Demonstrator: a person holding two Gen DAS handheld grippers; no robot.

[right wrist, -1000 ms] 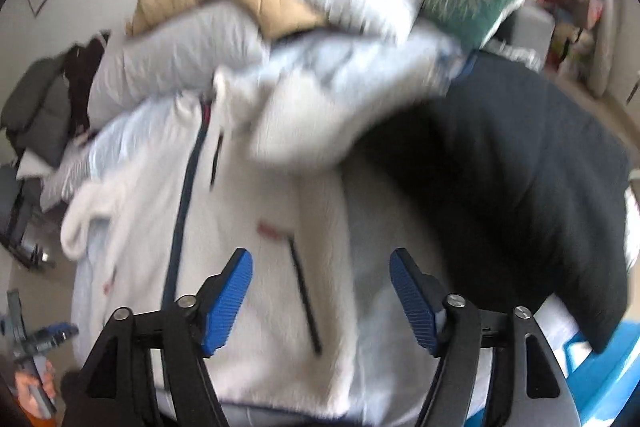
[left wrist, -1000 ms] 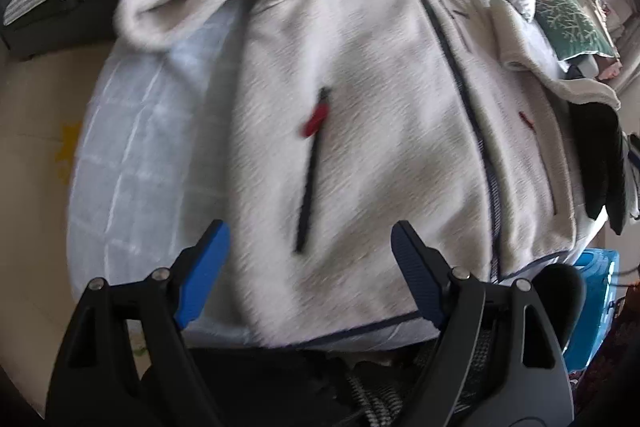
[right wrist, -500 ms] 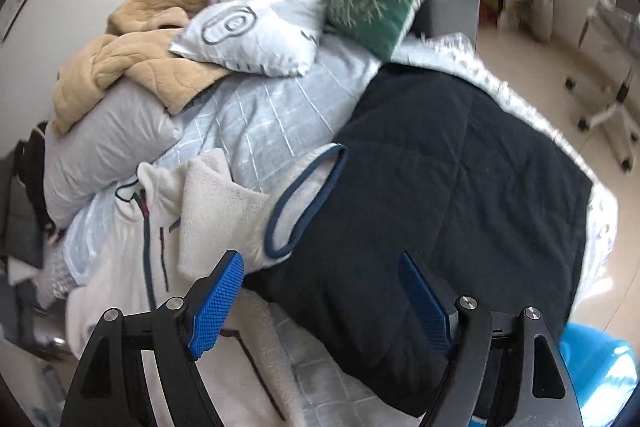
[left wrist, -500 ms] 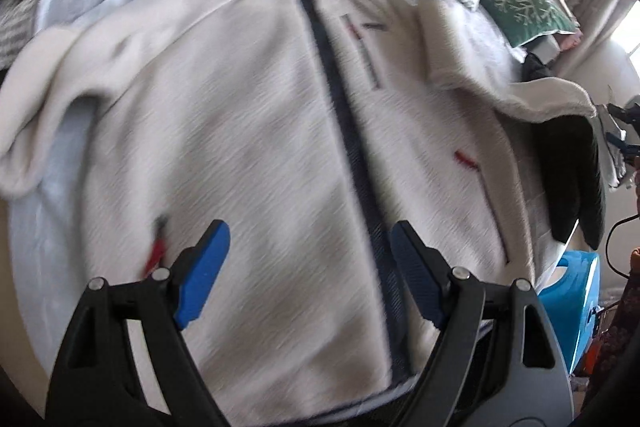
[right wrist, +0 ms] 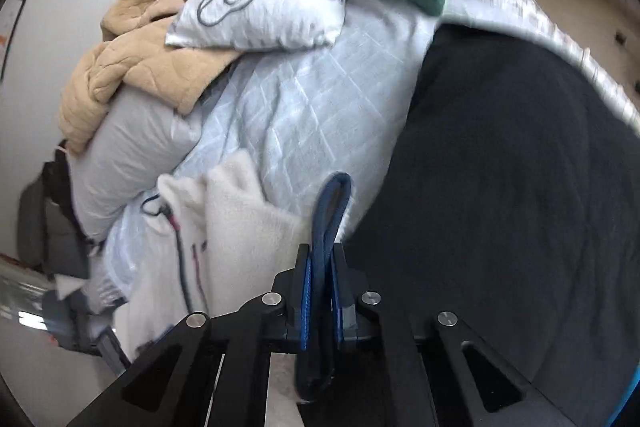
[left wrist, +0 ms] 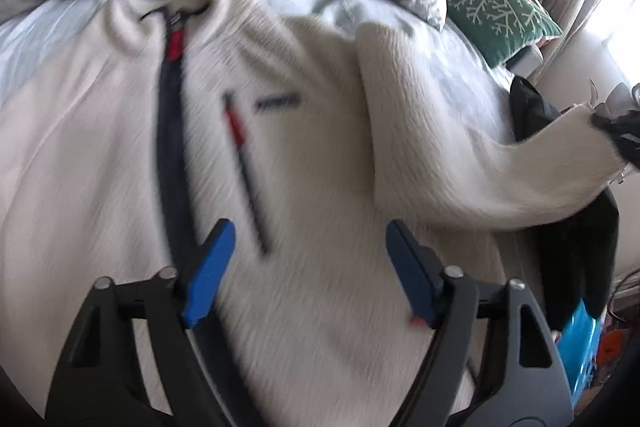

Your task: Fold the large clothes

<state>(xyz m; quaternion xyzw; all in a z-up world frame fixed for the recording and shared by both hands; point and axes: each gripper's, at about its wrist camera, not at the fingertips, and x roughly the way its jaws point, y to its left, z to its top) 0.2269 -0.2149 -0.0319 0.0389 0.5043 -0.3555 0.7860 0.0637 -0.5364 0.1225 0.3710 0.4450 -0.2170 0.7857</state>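
Gripping navy-trimmed cuff (right wrist: 326,227), right gripper (right wrist: 320,267) clamped, to swing sleeve (left wrist: 480,167) inward | left gripper (left wrist: 308,263) closing over fleece jacket (left wrist: 100,167), nothing between pads.

Bedroom: bed (right wrist: 304,107), pillows (right wrist: 272,3)

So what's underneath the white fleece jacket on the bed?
A pale blue quilted bedspread shows around the fleece jacket, and a black blanket lies beside its sleeve. Anything directly beneath the body is covered.
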